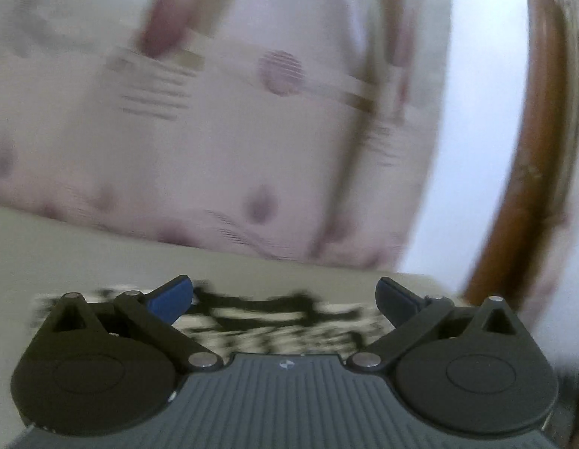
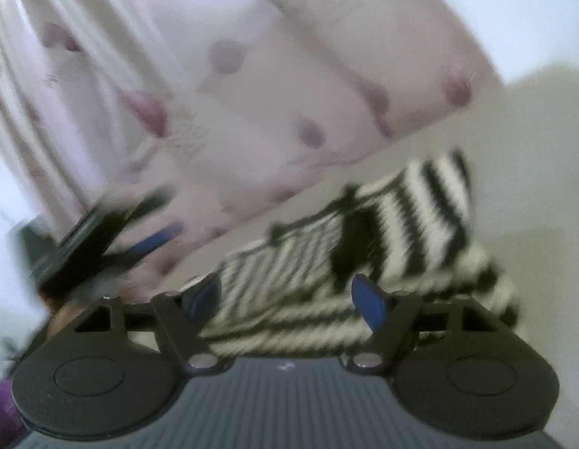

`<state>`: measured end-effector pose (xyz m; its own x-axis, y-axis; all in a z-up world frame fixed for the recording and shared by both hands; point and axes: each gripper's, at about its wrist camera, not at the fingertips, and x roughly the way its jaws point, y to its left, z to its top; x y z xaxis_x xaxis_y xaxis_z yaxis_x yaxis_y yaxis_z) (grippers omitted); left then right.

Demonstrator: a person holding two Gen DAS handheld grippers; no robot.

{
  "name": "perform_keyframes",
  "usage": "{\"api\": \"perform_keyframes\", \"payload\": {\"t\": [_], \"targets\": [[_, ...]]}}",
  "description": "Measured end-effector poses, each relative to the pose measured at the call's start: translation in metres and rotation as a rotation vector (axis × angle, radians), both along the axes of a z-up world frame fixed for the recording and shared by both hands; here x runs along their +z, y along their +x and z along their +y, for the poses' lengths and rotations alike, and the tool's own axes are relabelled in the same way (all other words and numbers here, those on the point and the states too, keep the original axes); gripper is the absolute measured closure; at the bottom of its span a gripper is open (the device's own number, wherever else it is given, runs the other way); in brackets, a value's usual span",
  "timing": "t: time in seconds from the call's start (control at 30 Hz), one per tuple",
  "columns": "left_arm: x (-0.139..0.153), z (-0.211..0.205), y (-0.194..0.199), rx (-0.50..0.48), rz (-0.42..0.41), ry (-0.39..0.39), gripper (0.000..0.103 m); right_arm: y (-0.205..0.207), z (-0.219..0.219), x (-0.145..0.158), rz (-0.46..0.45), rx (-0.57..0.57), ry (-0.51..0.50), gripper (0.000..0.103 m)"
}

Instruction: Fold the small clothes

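Observation:
A black-and-white striped garment (image 2: 364,247) lies crumpled on a cream surface (image 2: 532,157). My right gripper (image 2: 285,297) hovers over its near edge, blue pads apart, nothing pinched between them. In the left wrist view the same garment (image 1: 270,321) shows as a blurred strip just beyond my left gripper (image 1: 285,295), whose jaws stand spread wide with nothing in them. The left gripper also appears blurred at the left of the right wrist view, one of its blue pads (image 2: 154,243) showing beside the garment's left end.
A pale pink cloth with purple dots (image 1: 214,142) hangs behind the surface and is also seen in the right wrist view (image 2: 252,93). A brown wooden frame (image 1: 532,149) stands at the right. Both views are motion-blurred.

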<state>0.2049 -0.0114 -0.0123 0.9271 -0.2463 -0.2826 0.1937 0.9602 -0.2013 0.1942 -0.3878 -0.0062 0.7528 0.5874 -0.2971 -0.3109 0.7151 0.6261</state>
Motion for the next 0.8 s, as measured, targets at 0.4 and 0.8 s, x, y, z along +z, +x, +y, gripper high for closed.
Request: {"api": "perform_keyframes", "payload": {"t": [0.4, 0.8], "targets": [[-0.071, 0.056, -0.052, 0.189, 0.049, -0.032, 0.000, 0.128, 0.056, -0.028, 0.196, 0.051, -0.209, 0.086], [-0.078, 0.062, -0.047, 0.240, 0.103, -0.052, 0.000, 0.101, 0.002, 0.006, 0.009, -0.161, -0.245, 0.089]]}}
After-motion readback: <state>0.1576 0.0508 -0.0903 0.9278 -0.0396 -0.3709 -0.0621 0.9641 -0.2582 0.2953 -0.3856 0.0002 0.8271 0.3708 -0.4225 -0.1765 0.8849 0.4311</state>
